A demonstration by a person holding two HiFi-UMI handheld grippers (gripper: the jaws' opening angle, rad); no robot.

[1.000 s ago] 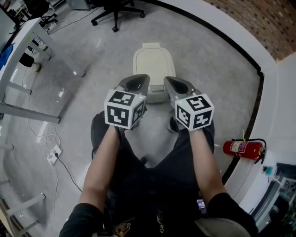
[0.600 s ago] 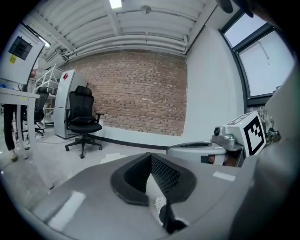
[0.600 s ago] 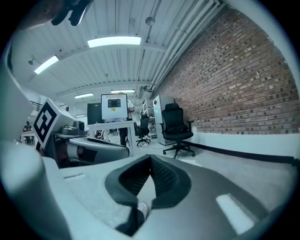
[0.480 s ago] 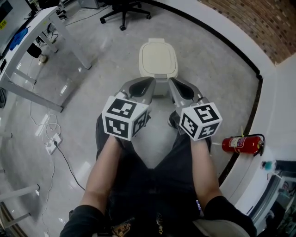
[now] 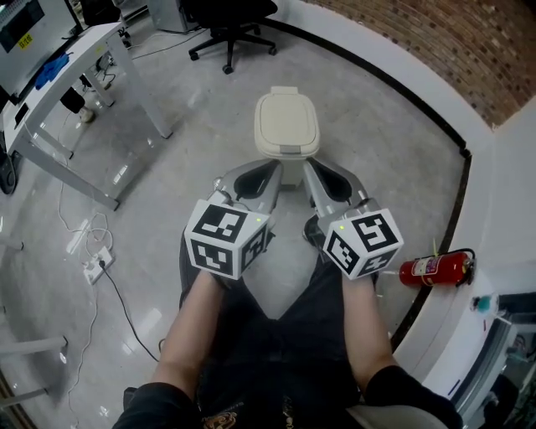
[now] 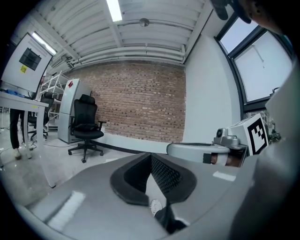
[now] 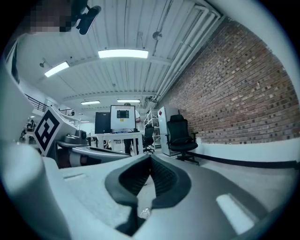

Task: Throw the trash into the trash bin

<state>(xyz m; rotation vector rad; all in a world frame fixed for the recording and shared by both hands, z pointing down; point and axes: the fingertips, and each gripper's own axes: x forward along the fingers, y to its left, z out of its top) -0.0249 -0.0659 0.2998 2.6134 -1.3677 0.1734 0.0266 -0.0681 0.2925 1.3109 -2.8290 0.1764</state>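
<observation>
The trash bin (image 5: 286, 126), grey with a shut cream lid, stands on the floor just beyond both grippers. My left gripper (image 5: 266, 170) and my right gripper (image 5: 311, 170) are held side by side over the person's knees, pointing at the bin and short of it. In the left gripper view the left gripper (image 6: 151, 157) has its jaws together with nothing between them. The right gripper (image 7: 150, 158) looks the same in its own view, shut and empty. No trash shows in any view.
A black office chair (image 5: 230, 25) stands behind the bin. A white desk (image 5: 79, 63) is at the far left, with a power strip (image 5: 94, 270) and cables on the floor. A red fire extinguisher (image 5: 435, 270) lies by the curved white kerb at right.
Both grippers have drawn back from the bin's front edge toward the person and come up. Their jaws stayed shut. The bin's lid is unchanged.
</observation>
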